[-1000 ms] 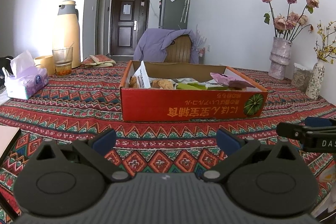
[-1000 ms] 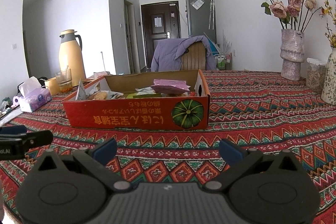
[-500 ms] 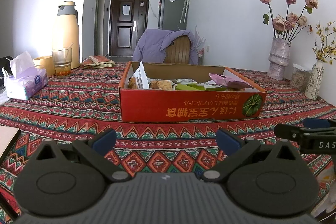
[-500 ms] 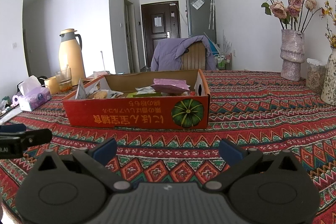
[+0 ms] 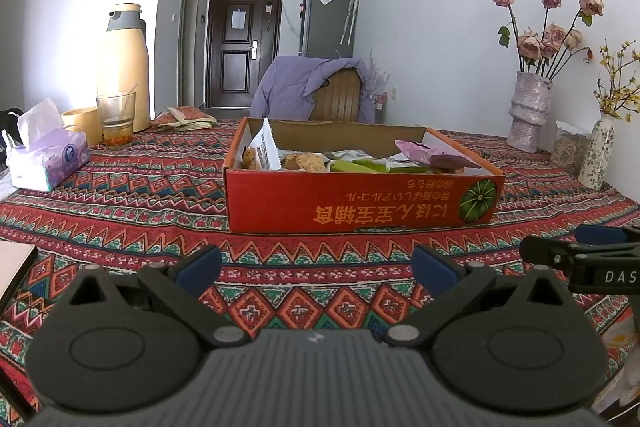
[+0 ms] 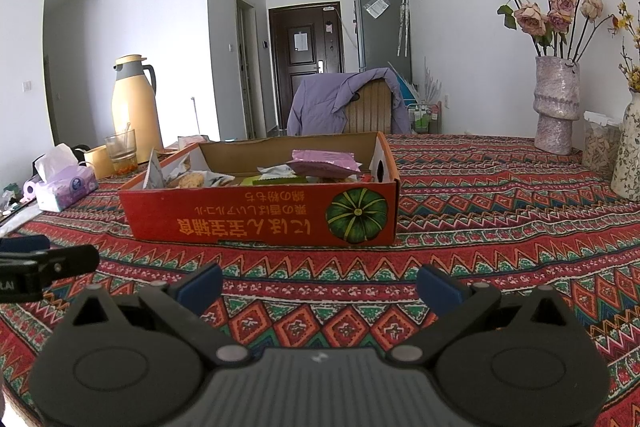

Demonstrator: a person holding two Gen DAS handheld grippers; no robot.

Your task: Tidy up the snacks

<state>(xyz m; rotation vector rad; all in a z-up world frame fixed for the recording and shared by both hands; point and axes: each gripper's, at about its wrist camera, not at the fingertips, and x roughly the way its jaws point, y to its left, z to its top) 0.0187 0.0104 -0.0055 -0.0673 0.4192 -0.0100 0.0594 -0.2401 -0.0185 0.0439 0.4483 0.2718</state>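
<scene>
Home dining room: patterned tablecloth (image 5: 140, 195), thermos (image 5: 124, 67), tissue box (image 5: 48, 163) and flower vase (image 5: 528, 111); far behind, jacket-draped chair (image 5: 320, 91), fridge (image 5: 328, 15), entrance door (image 5: 240, 43).

The left gripper (image 5: 316, 269) hovers low over the table (image 5: 132, 203), jaws spread wide and empty, facing a red box (image 5: 360, 205) of snacks (a pink packet (image 5: 430, 154) lies on top).
</scene>
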